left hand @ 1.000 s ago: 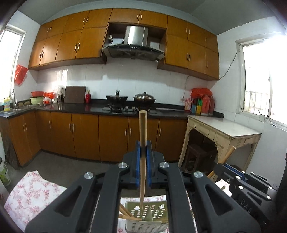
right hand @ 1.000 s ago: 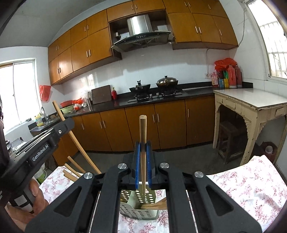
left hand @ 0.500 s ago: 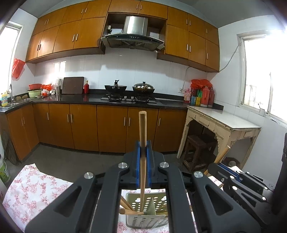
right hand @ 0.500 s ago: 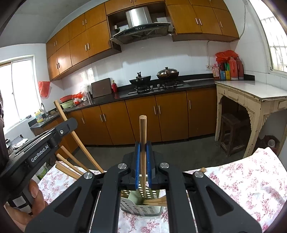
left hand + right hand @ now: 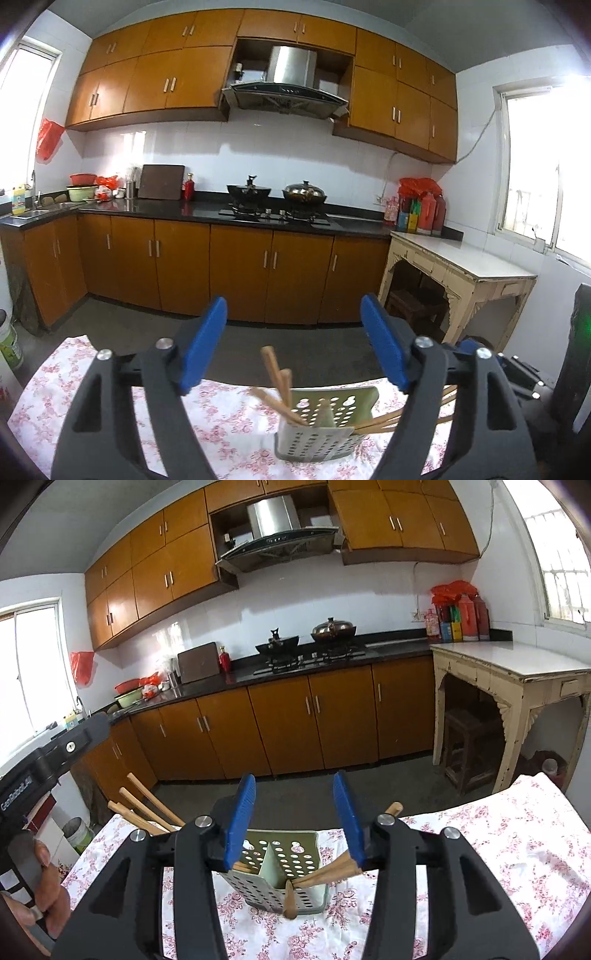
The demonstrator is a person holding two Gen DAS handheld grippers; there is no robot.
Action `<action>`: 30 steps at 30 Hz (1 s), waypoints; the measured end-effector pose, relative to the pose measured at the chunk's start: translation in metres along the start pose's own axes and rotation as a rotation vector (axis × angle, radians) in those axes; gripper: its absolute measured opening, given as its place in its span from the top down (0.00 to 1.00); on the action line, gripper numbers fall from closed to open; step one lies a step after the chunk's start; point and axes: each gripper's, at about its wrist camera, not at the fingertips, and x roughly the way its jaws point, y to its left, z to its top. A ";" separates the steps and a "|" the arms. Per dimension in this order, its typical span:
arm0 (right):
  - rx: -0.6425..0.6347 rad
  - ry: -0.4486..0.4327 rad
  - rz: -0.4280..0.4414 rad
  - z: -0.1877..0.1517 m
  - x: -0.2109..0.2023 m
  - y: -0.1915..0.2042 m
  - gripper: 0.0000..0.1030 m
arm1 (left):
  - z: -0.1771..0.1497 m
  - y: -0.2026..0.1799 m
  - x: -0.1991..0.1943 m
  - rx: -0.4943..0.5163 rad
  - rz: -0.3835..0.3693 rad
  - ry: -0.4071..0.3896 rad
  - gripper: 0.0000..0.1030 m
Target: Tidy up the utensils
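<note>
Both jaws opening, empty | holder (image 5: 295, 882) mid-table (image 5: 517, 834), margins clear

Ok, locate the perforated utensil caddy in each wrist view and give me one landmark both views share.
Left wrist view: utensil caddy sits bottom centre on the floral tablecloth, chopsticks poking out.
Right wrist view: the caddy sits bottom centre, tilted, its divider visible.
Shared landmark: the steel range hood above the stove.

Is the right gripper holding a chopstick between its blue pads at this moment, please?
No, the right gripper has its jaws opening with nothing between them, and the chopsticks lie in the perforated holder below.
</note>
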 end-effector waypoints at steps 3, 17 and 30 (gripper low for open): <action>-0.023 -0.034 -0.018 0.001 -0.015 0.005 0.52 | -0.003 0.011 -0.017 -0.013 0.006 -0.007 0.19; -0.098 -0.081 0.005 -0.088 -0.124 0.023 0.02 | -0.112 0.040 -0.149 0.110 0.106 0.017 0.04; -0.140 -0.055 -0.046 -0.195 -0.181 0.027 0.02 | -0.213 0.032 -0.231 0.125 0.188 0.037 0.04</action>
